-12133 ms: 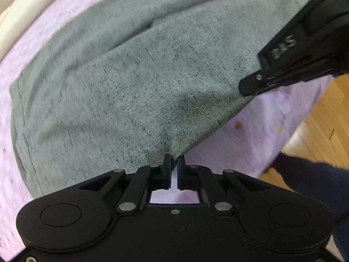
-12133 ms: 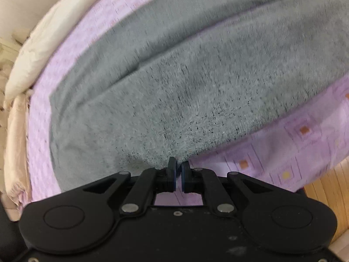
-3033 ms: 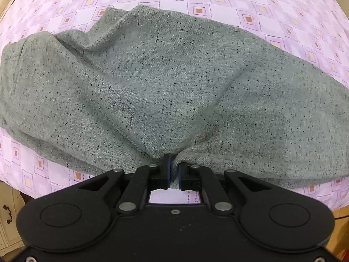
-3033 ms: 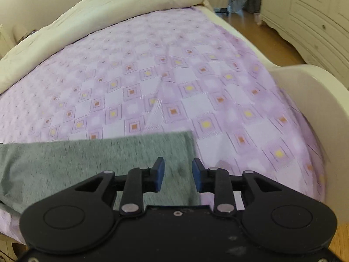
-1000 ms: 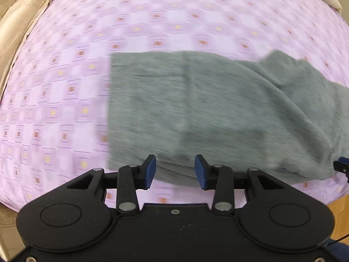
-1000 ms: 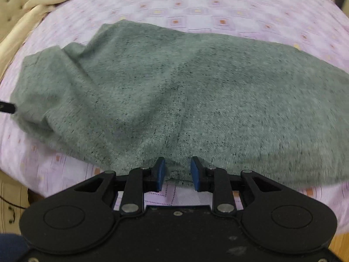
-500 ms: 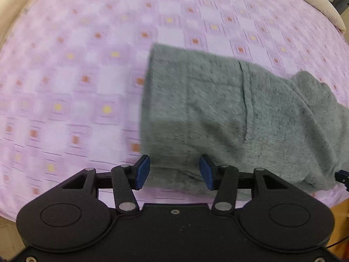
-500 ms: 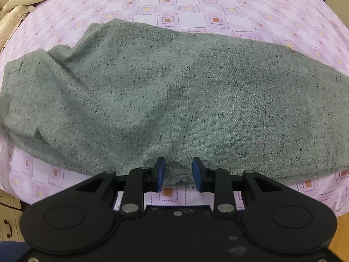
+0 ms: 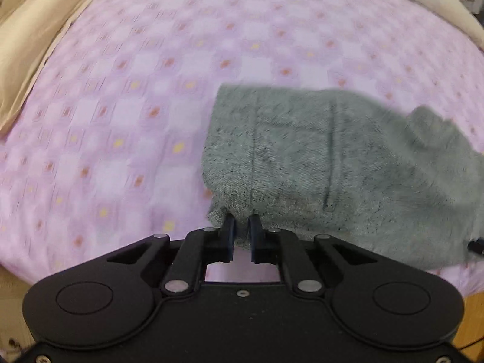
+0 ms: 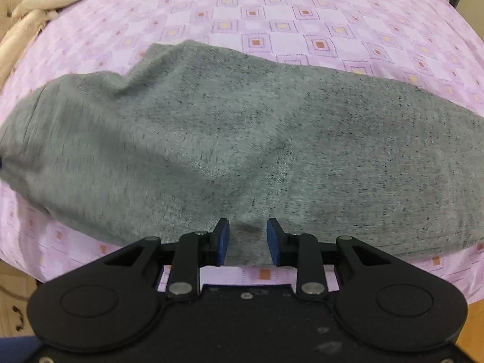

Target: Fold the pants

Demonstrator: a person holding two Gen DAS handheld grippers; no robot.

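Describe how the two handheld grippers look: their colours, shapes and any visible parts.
Both the left gripper and the right gripper are matte black, with a wide rounded body, two round raised discs, silver pivot screws on angled linkage arms, and blue pads on the inner faces of the fingers. No cables or markings are visible.

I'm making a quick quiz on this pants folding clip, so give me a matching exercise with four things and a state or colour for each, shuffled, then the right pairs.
Things:
1. left gripper
2. right gripper
3. pants
4. bedsheet

Descriptions:
A. purple with small squares
B. speckled grey
C. just closed, pinching a near corner of the fabric
D. open, fabric edge between its fingers

Pairs: 1-C, 2-D, 3-B, 4-A
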